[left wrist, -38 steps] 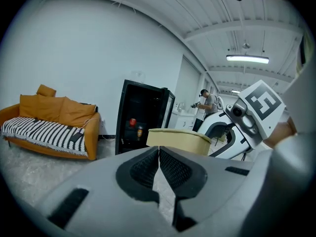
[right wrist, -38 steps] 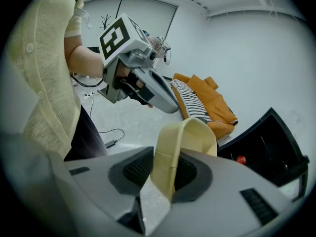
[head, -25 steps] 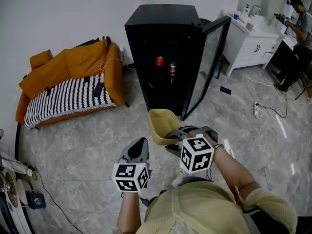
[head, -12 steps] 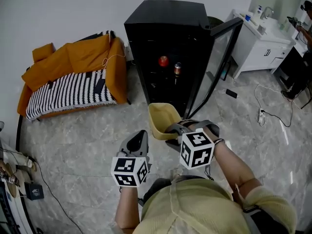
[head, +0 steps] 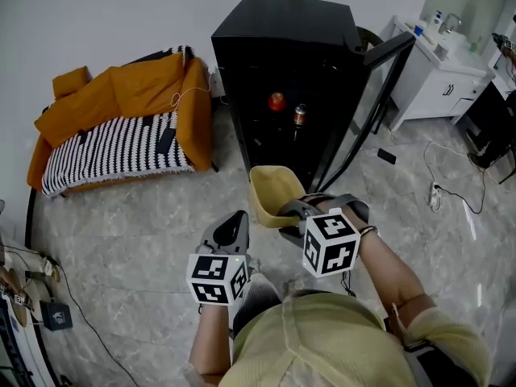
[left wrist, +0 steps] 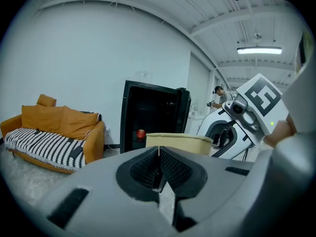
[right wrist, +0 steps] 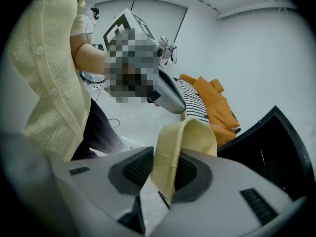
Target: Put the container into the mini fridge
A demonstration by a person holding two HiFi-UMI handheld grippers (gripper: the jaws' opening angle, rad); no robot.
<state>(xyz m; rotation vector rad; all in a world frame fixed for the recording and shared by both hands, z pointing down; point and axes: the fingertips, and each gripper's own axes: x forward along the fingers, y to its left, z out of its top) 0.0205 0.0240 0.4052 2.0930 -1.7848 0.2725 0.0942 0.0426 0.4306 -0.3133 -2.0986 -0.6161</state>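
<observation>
Can (head: 300, 113) and red item (head: 276, 101) occupy the open mini fridge (head: 282, 31).

Head view: from above person (head: 322, 341), faces steeply down; mini fridge (head: 282, 71) and sofa (head: 121, 135) lie farther ahead.
Left gripper view: low, almost level, faces same fridge and sofa.
Right gripper view: tilted down, very near container (right wrist: 180, 147); shares sofa and fridge.
</observation>
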